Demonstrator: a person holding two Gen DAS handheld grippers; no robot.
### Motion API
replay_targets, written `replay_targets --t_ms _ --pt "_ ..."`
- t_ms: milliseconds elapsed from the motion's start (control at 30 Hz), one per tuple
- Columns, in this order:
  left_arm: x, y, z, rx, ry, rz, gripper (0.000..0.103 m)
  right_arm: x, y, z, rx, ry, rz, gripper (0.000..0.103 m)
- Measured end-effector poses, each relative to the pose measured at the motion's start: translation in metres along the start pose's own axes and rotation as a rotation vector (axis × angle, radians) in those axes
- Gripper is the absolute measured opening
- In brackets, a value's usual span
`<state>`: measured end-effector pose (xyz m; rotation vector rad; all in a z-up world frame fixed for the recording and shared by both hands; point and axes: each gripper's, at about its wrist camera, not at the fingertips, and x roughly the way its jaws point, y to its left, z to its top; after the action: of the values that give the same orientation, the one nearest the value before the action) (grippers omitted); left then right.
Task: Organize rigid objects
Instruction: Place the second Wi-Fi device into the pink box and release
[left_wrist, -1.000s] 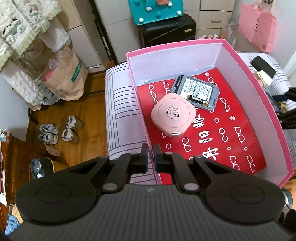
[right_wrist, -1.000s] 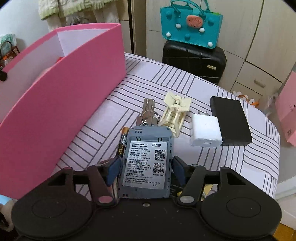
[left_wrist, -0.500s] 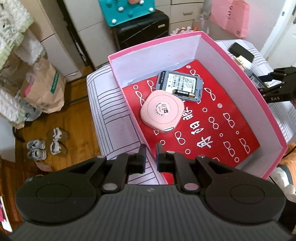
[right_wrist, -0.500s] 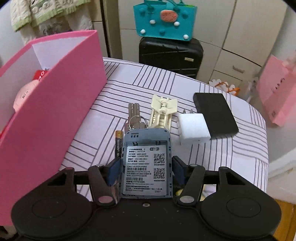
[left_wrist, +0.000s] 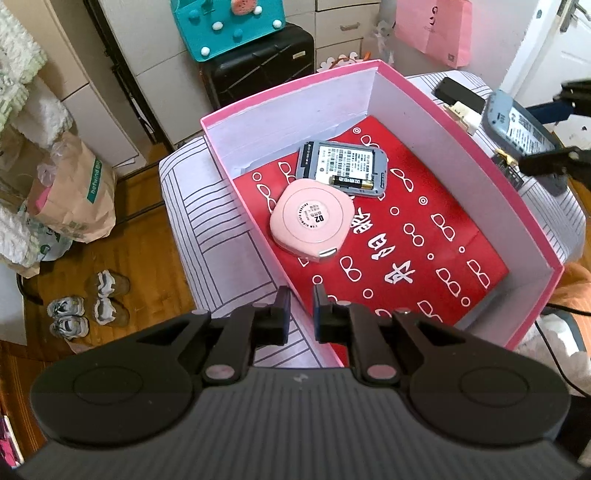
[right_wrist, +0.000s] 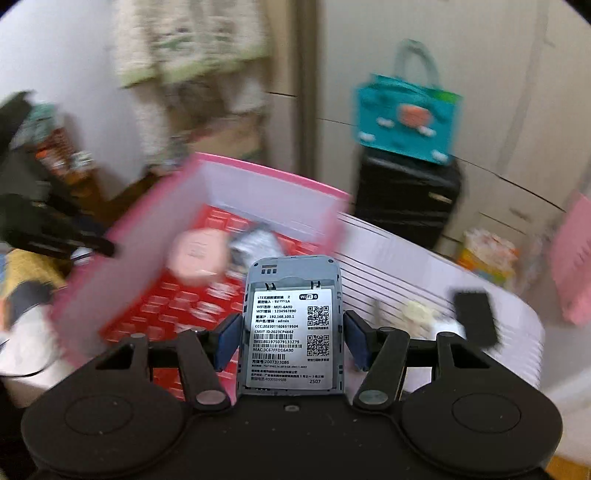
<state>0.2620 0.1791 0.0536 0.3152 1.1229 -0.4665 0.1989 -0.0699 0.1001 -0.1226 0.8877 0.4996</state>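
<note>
A pink box (left_wrist: 439, 122) with a red patterned floor stands on the striped table. In it lie a round pink case (left_wrist: 312, 221) and a grey device (left_wrist: 341, 168) with a battery on it. My left gripper (left_wrist: 300, 312) is shut and empty above the box's near left wall. My right gripper (right_wrist: 291, 336) is shut on a grey WiFi router (right_wrist: 291, 325), label up, held in the air to the right of the box's right wall (right_wrist: 129, 266). The router also shows in the left wrist view (left_wrist: 517, 125).
On the table right of the box lie a black slab (right_wrist: 474, 314), a cream plastic clip (right_wrist: 417, 310) and a white charger, blurred. A black suitcase (left_wrist: 258, 62) with a teal bag stands behind the table. Shoes and a paper bag are on the floor at left.
My right gripper has lifted the router off the table and swung left toward the pink box. The left wrist view has shifted a little; its gripper stays shut.
</note>
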Motion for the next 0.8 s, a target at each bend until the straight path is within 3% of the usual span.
replay_targets --t_ms 267,667,800 --pt "0.0 0.004 0.001 -0.039 0.006 -0.013 0.011 0.049 0.06 0.035 -0.223 0.138 0.108 0.064" --pt "-0.002 0.001 -0.001 -0.073 0.001 0.007 0.011 0.139 0.094 0.022 -0.509 0.458 0.089 0.065" --pt "-0.002 0.001 -0.001 -0.08 0.001 0.009 0.011 0.155 0.094 0.022 -0.546 0.512 0.089 0.065"
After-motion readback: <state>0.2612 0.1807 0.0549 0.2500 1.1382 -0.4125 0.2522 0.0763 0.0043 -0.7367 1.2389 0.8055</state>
